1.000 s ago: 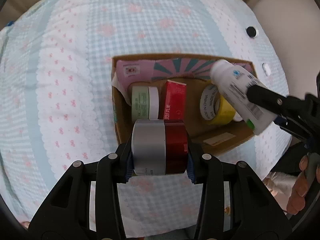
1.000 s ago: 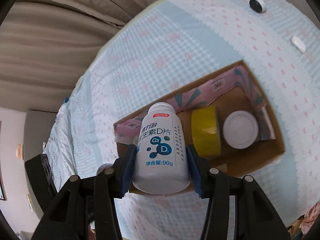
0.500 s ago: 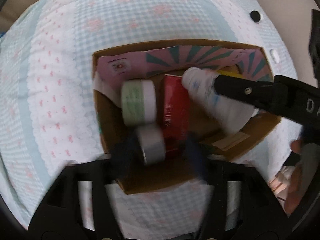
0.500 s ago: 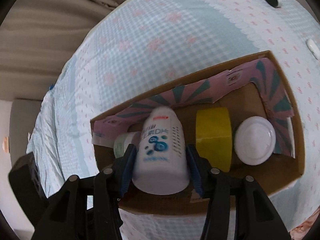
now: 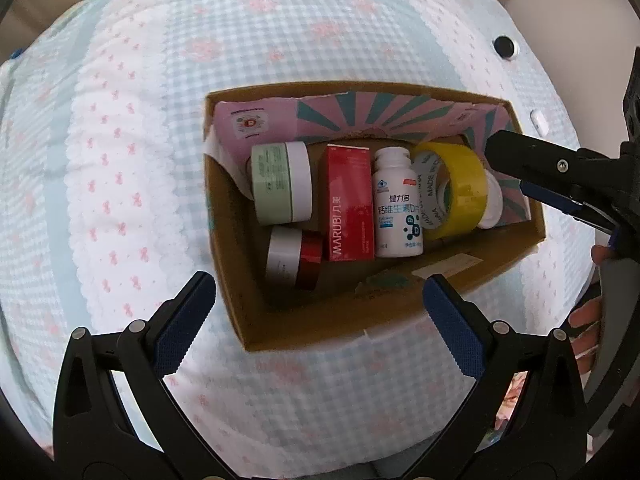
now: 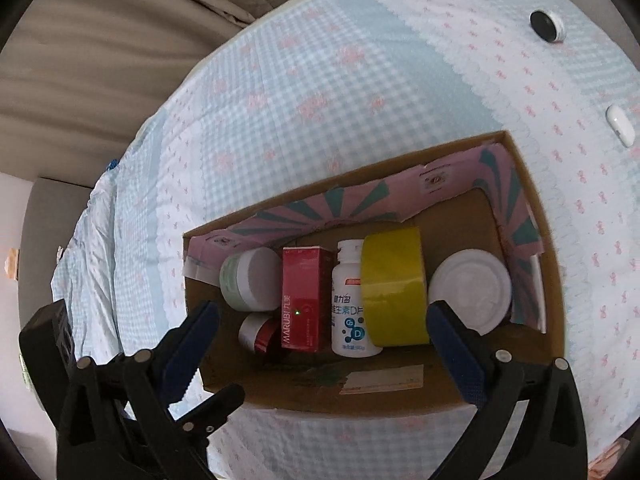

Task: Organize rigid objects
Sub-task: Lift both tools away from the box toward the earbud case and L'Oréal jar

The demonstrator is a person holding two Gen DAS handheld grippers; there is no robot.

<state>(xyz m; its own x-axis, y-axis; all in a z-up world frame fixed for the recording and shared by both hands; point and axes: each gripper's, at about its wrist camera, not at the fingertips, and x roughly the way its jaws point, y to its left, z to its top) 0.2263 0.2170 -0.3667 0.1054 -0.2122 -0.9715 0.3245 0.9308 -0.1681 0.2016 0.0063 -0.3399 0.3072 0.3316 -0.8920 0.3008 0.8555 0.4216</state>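
Landmark: a brown cardboard box [image 5: 440, 304] is seen lying open on a bed cover [image 5: 120, 160] with blue checks and pink bows. Pink and green paper is seen along the box's far wall.
White bottle [image 5: 396, 208]: it is laid on its side in the middle of the box. A white cap and blue writing with dots can be seen on it. It is touched by the red carton on one side and the yellow tape on the other.
Red carton [image 5: 350, 204]: it is laid flat in the box, and "MARUBI" is printed on it in white.
Yellow tape roll [image 5: 452, 190]: it is stood on its edge in the box, with "MADE IN" written inside the ring.
Green jar [image 5: 280, 188]: it is laid on its side by the box's far wall, pale green with a white lid.
Red and silver jar [image 5: 294, 258]: it is laid in the box, just in front of the green jar.
White round lid [image 6: 470, 290]: it is seen at the box's end, just past the tape.
Left gripper [image 5: 320, 304]: it is held over the box's near wall. The jaws are wide apart and nothing is held.
Right gripper [image 6: 320, 328]: it is held over the box's near edge. The jaws are wide apart and nothing is held.
Small black disc [image 6: 546, 26]: it is seen on the cover, well away from the box.
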